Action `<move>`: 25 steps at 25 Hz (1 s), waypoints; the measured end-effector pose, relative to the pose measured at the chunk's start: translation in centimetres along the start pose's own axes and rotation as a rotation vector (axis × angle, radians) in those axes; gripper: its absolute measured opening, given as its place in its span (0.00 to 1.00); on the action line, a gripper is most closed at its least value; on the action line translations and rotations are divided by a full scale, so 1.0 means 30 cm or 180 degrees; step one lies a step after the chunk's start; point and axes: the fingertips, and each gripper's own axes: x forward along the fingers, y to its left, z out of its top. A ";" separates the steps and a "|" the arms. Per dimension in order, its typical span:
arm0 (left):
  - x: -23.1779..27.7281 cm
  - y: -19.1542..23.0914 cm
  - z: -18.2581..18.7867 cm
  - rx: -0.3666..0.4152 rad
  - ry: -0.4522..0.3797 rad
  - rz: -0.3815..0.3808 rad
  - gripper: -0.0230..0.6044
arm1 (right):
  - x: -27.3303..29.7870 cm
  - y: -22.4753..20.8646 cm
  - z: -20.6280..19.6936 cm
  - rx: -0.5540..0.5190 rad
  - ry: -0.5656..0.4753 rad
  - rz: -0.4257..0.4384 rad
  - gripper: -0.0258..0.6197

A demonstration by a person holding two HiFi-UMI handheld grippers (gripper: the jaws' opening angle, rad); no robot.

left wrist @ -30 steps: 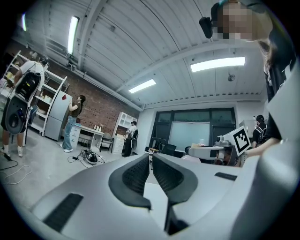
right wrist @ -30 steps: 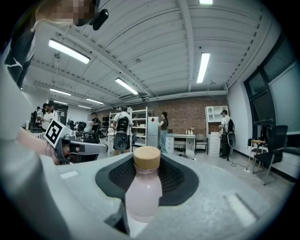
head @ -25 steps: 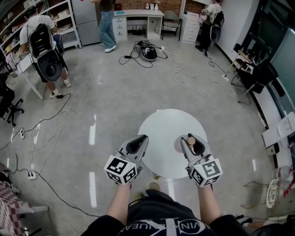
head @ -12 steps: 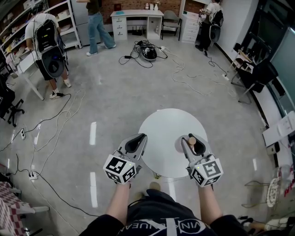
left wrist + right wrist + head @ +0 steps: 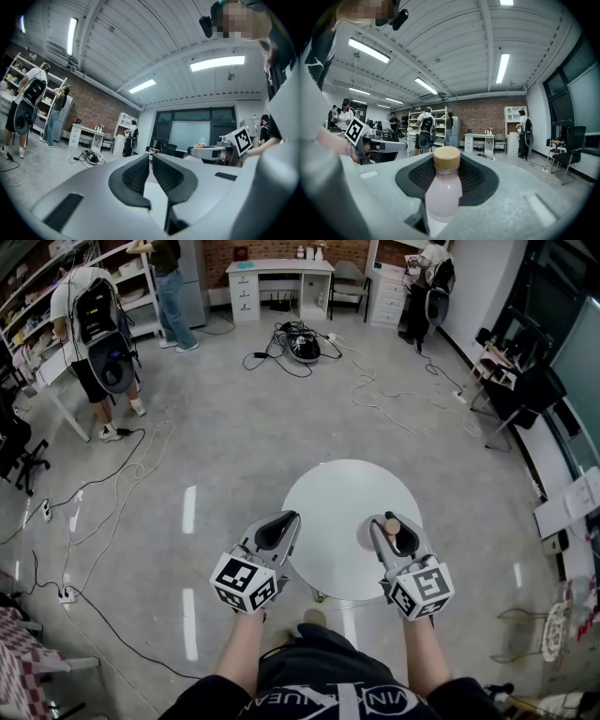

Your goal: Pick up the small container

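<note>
The small container is a pale pink bottle with a round wooden cap. It stands upright between the dark pads of my right gripper, which is shut on its body. In the head view the cap shows between the right gripper's jaws, over the right part of the round white table. Whether the bottle's base touches the table I cannot tell. My left gripper hovers at the table's left edge; its jaws are shut with nothing between them.
Loose cables run across the grey floor beyond the table. A person with a backpack rig stands by shelves at the back left, another at the back right. Chairs and equipment line the right wall.
Both grippers and the bottle keep their places. In the background a person in jeans has walked from the back middle to the shelves at the left.
</note>
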 end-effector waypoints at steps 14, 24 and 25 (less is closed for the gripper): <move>-0.007 -0.006 -0.012 -0.0029 0.0019 -0.0002 0.07 | -0.011 -0.002 -0.008 0.0024 0.0009 -0.0035 0.24; -0.013 -0.004 -0.014 -0.0044 0.0030 0.0010 0.07 | -0.015 -0.003 -0.014 0.0054 0.0028 -0.0054 0.24; -0.013 -0.004 -0.016 -0.0048 0.0033 0.0012 0.07 | -0.016 -0.004 -0.018 0.0058 0.0033 -0.0056 0.24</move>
